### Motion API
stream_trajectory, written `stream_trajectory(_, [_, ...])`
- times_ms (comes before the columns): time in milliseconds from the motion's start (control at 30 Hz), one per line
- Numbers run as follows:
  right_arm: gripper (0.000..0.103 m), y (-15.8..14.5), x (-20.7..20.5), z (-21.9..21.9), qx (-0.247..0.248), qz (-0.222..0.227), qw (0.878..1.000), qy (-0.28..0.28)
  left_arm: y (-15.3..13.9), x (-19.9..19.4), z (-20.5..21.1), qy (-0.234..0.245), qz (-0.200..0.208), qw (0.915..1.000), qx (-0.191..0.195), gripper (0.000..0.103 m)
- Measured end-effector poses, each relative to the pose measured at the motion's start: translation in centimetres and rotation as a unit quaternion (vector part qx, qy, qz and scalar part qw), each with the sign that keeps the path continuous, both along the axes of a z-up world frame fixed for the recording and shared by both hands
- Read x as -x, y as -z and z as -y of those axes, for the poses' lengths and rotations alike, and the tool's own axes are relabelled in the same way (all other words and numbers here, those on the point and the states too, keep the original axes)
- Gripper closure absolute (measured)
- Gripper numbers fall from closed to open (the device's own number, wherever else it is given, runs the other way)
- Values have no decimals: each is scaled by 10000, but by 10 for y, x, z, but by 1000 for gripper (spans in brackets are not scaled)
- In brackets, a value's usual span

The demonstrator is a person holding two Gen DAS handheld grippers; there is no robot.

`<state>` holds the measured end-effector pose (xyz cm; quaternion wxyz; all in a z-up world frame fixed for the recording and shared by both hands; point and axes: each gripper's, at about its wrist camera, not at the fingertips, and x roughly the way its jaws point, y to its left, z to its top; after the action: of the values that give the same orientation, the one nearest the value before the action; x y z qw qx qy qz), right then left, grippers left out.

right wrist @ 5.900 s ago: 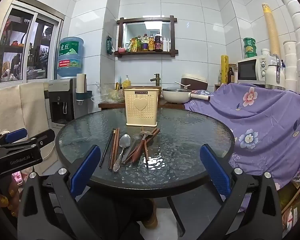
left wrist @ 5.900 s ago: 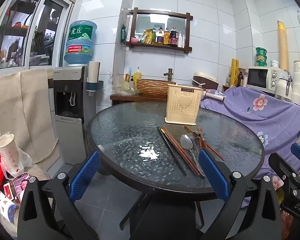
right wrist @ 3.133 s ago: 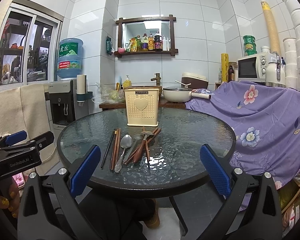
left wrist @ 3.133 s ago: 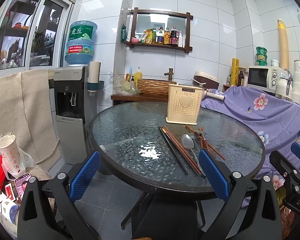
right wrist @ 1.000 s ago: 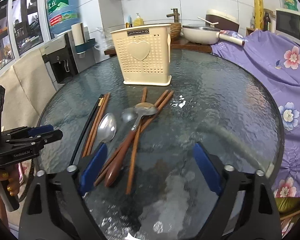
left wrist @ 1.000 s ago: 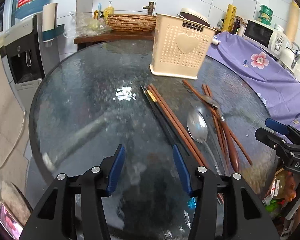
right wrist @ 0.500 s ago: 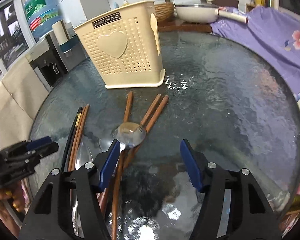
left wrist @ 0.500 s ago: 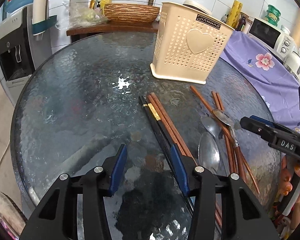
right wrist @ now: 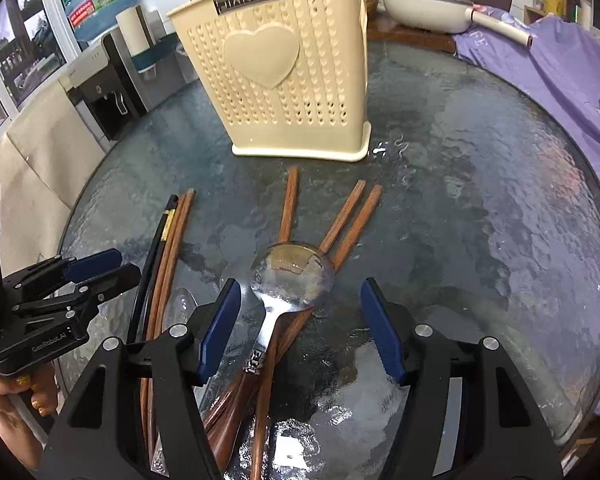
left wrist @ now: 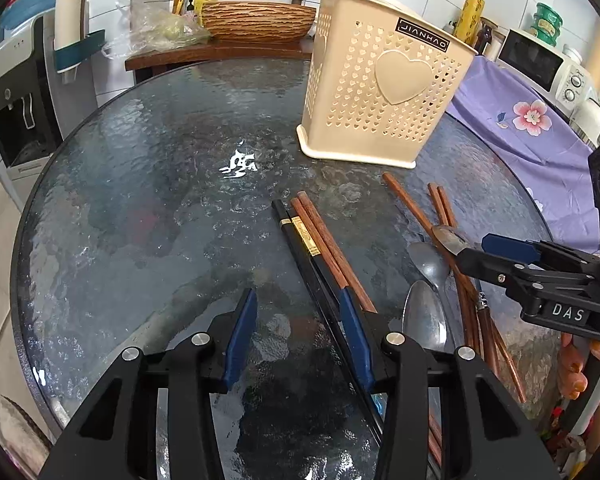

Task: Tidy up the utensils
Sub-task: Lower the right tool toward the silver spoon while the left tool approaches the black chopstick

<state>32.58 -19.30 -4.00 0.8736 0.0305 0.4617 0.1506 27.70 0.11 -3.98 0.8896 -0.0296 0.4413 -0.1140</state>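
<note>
A cream perforated utensil holder [left wrist: 384, 92] stands upright on the round glass table [left wrist: 140, 200]; it also shows in the right wrist view [right wrist: 284, 76]. In front of it lie black chopsticks [left wrist: 300, 240], brown wooden chopsticks [left wrist: 332, 248] and metal spoons [left wrist: 424, 316]. My left gripper [left wrist: 296, 332] is open and empty, low over the table, its right finger beside the black chopsticks. My right gripper [right wrist: 300, 320] is open and empty, its fingers on either side of a large wooden-handled spoon [right wrist: 292, 276] that rests on crossed brown chopsticks [right wrist: 352, 216].
A purple flowered cloth [left wrist: 532, 128] covers the counter to the right, with a microwave [left wrist: 540, 64] on it. A water dispenser [left wrist: 16, 92] stands left. A wooden shelf with a woven basket [left wrist: 256, 20] is behind the table. A pan [right wrist: 420, 12] sits beyond the holder.
Both grippers have moved forward and lower over the table. The right gripper now straddles the large spoon. The left gripper's fingers have closed in somewhat near the black chopsticks.
</note>
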Motion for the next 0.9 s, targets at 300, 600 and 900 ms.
stream_trajectory(300, [40,3,-8,-5,126,-91,9999,-47,5,-12,2,-10,-63,9999,-91,65])
stream_trajectory(600, [41,7,-10,-10,253,-108,9996,-103,5,-16,10,46,-47,9995,-296,65])
stream_trajectory(900, [48,8,-13,-8,305,-153,9994,-100,4,-19,2,-3,-57,9985,-543,65])
